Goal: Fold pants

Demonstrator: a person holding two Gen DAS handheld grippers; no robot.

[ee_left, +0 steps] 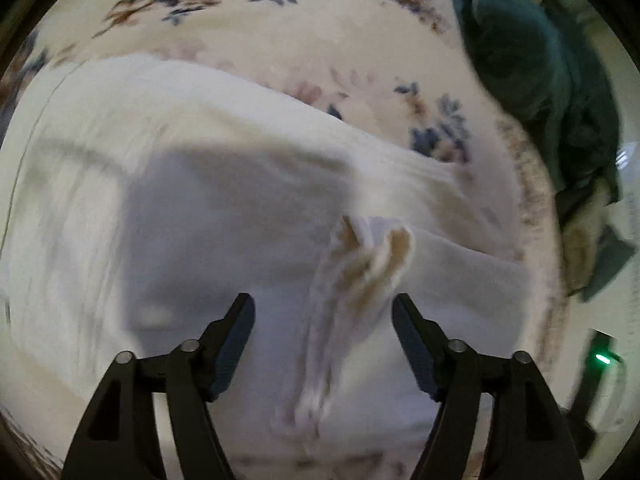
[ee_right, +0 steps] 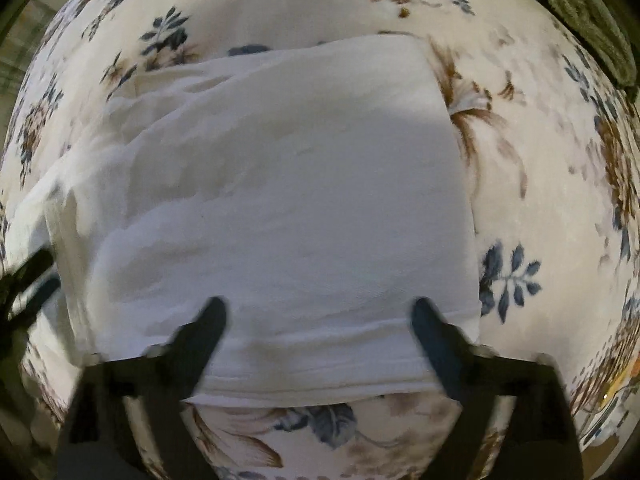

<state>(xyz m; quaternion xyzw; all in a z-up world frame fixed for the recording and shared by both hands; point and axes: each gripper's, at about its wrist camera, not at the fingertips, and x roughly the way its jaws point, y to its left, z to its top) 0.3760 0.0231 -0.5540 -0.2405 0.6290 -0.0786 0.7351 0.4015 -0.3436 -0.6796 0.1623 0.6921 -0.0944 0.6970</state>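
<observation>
White pants [ee_left: 200,200] lie folded on a floral bedspread [ee_left: 320,32]. In the left wrist view a bunched, tan-lined ridge of the fabric [ee_left: 360,268] stands up just ahead of my left gripper [ee_left: 323,308], which is open and holds nothing. In the right wrist view the pants [ee_right: 280,200] form a flat folded rectangle with a hemmed edge [ee_right: 320,372] nearest me. My right gripper [ee_right: 320,312] is open over that near edge, empty. The left gripper's dark body shows at the far left of the right wrist view [ee_right: 24,284].
A dark teal garment heap [ee_left: 540,80] lies at the right of the bedspread. A black device with a green light [ee_left: 600,360] sits at the lower right. A grey-green cloth [ee_right: 588,12] lies at the upper right corner of the right wrist view.
</observation>
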